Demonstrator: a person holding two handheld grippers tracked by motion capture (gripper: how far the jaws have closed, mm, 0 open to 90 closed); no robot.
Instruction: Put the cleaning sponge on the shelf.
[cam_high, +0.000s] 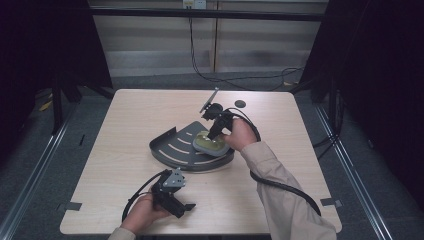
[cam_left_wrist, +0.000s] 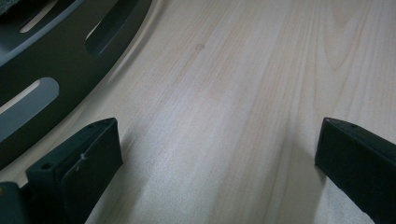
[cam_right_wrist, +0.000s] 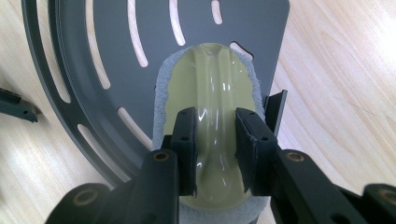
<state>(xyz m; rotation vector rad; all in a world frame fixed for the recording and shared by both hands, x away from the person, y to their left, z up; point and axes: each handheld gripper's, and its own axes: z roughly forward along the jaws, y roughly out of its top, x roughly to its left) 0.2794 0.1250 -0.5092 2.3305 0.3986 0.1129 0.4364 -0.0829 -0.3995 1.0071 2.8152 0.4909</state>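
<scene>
Right gripper (cam_right_wrist: 215, 144): jaws clamped on the raised central ridge of a scrubbing pad (cam_right_wrist: 212, 84), olive plastic top over a grey fibrous base. Pad lay on the slotted dark metal tray (cam_right_wrist: 93, 70) at mid-table (cam_high: 280, 110). Judged light, top stiff and glossy, possibly slippery; ridge the best hold. Left gripper (cam_left_wrist: 217, 154): jaws apart, empty, low over the table beside the tray.

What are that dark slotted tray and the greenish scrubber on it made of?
The tray looks like dark painted sheet metal: thin, matte, with cut slots. The scrubber seems to have a glossy, translucent green plastic grip, judging by its highlights, on a fuzzy grey pad, probably abrasive fibre or sponge.
</scene>
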